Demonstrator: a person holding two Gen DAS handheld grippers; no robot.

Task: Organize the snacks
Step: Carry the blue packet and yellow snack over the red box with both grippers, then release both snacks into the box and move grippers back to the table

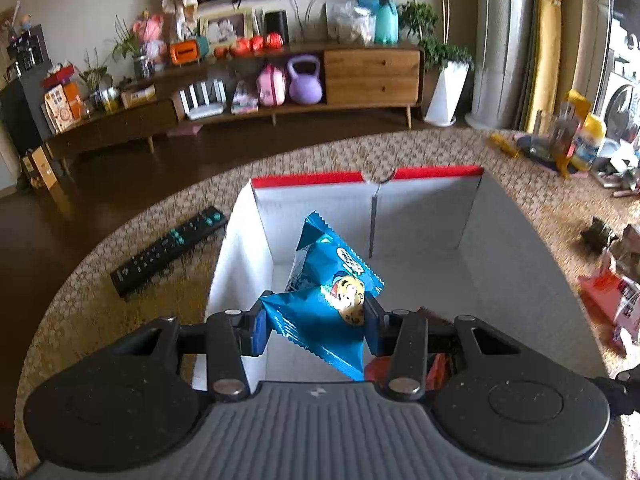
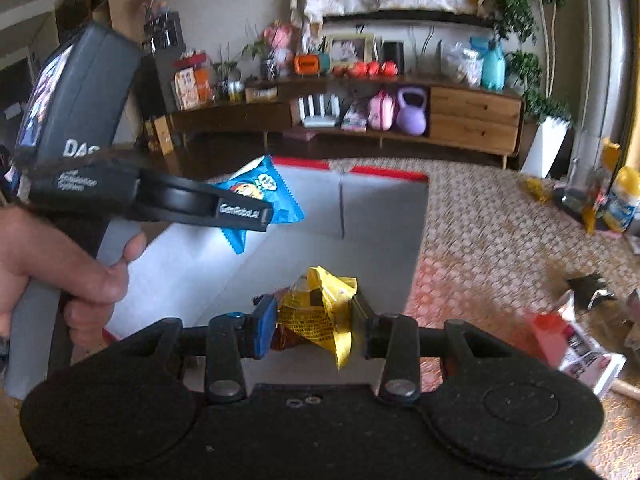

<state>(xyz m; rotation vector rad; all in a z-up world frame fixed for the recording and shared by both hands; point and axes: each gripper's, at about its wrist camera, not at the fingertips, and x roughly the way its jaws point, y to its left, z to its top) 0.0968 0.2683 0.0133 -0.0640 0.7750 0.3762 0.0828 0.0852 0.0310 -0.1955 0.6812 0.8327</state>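
Note:
My left gripper is shut on a blue snack packet with a cartoon face and holds it over the open white box with a red rim. In the right wrist view the same left gripper holds the blue packet above the box's left side. My right gripper is shut on a yellow snack packet over the box. A brown and red packet lies in the box beneath it.
The box stands on a woven table mat. A black remote lies left of the box. Loose packets and wrappers lie on the right. Bottles and clutter stand at the far right.

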